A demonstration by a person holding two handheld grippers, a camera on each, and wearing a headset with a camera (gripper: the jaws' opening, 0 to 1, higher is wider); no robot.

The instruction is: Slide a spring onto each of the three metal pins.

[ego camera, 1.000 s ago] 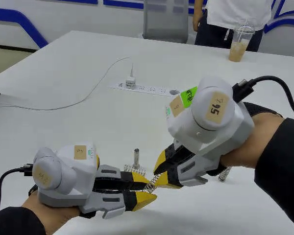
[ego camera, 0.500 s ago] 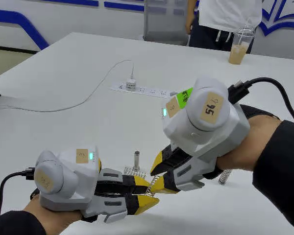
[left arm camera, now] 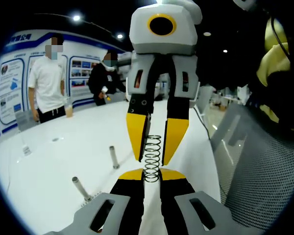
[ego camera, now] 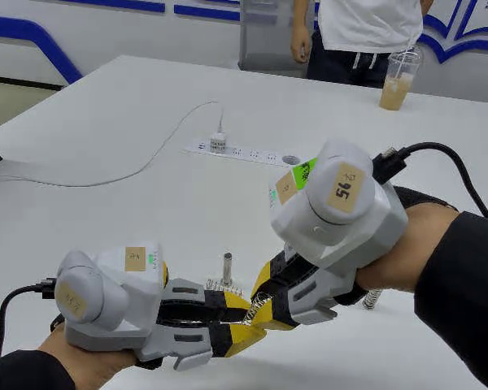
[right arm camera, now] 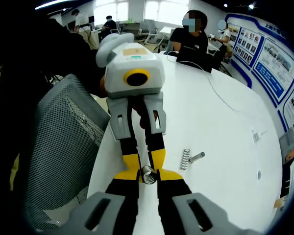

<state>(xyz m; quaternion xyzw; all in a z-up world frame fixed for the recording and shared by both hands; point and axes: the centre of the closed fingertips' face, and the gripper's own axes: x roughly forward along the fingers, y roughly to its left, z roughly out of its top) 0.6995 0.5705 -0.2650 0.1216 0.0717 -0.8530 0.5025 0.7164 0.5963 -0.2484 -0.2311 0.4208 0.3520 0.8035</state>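
jaws nipped on spring (left arm camera: pixel 152 156): left gripper (left arm camera: pixel 152 175), right gripper (right arm camera: pixel 148 175)

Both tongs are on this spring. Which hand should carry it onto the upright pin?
Right, probably. The right tongs point down at the spring from above, beside the upright pin; the left tongs lie level along the table.

Two hand-held grippers (ego camera: pixel 242 315) (ego camera: pixel 262 299) are working over one tabletop (ego camera: pixel 106 122). Three springs (ego camera: pixel 256 305) (ego camera: pixel 222 284) (ego camera: pixel 372 298) are showing, and two metal pins (left arm camera: pixel 114 156) (left arm camera: pixel 80 188) are standing up. One power strip (ego camera: pixel 240 149) and one plastic cup (ego camera: pixel 397 75) are sitting farther back, and one person (ego camera: pixel 362 32) is standing behind.
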